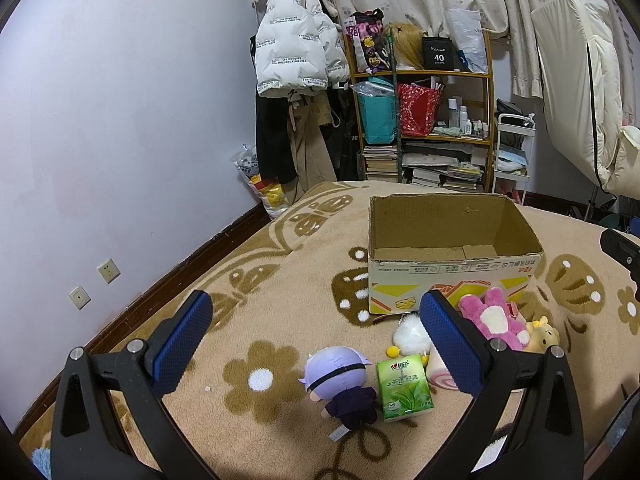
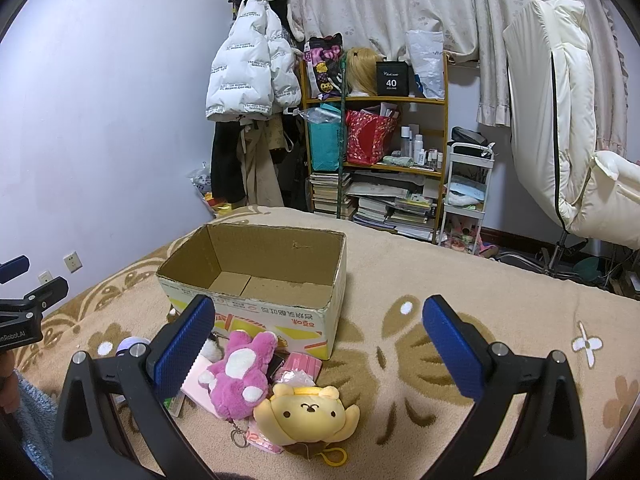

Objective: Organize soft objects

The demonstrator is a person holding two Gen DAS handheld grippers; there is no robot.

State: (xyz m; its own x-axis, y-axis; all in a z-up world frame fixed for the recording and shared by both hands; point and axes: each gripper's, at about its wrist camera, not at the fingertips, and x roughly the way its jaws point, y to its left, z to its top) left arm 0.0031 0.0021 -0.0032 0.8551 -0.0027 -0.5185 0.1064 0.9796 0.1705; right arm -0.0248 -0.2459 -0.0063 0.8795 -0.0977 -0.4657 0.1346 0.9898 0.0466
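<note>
Yellow bear plush point(image 2: 307, 414) lies at 7 o'clock below the right gripper point(image 2: 320, 354), jaws spread empty; left gripper point(image 1: 316, 344) farther, likewise spread.

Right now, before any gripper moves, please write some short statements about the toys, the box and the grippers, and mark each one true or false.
1. The cardboard box holds no toy. True.
2. The left gripper grips the purple-haired doll. False: it is open, holding nothing.
3. The pink plush lies outside the box. True.
4. The right gripper is shut. False: it is open.
5. The yellow plush lies inside the box. False: it lies on the blanket.
</note>
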